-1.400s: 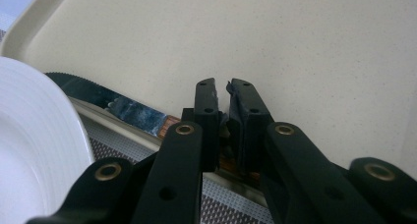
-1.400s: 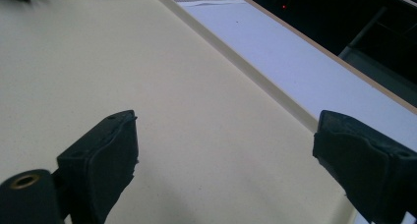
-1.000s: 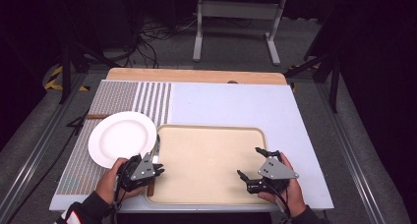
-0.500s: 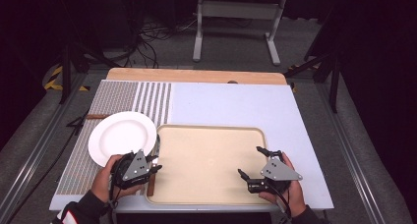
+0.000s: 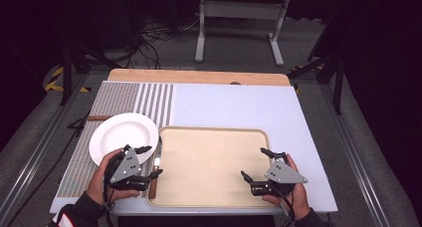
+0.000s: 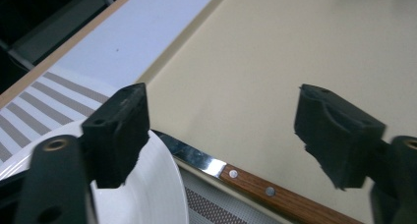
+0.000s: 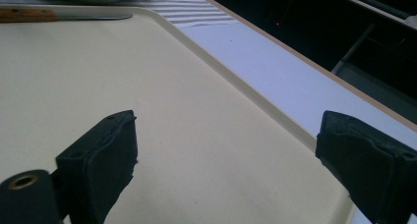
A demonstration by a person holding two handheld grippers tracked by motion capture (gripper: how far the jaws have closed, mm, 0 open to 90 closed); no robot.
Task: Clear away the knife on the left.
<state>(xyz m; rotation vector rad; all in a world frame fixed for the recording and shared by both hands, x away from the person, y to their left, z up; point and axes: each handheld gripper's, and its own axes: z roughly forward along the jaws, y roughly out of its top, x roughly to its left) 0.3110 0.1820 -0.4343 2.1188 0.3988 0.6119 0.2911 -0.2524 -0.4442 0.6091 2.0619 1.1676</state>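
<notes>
Resting low at the near left corner of the surface (image 5: pixel 234 100), the left hand (image 5: pixel 102 179) is seen in the high view with its tool (image 5: pixel 149 161) pointed toward the tray (image 5: pixel 211 132). The wrist is kept low and the forearm comes in from the bottom edge. The jaws of the left tool have just been opening, and now they are spread wide with nothing pinched between them.

The knife (image 5: pixel 156 163) is laid just beside the left edge of the tray, between the tray and the white plate (image 5: pixel 122 135). Its wooden handle (image 6: pixel 275 194) is turned toward the person and its shiny blade (image 6: pixel 192 155) is pointed away. In the left gripper view the knife is seen low between the two black jaws, but it is not touched by them. One jaw is seen in front of the plate's rim.

The right hand (image 5: pixel 291 192) is held at the near right corner of the tray, with its tool (image 5: pixel 255 163) pointed to the left across the tray. Its jaws are spread wide too, and nothing is held in them. In the right gripper view the bare tray floor is seen between the jaws.

The plate is set on the striped mat (image 5: pixel 124 97).
</notes>
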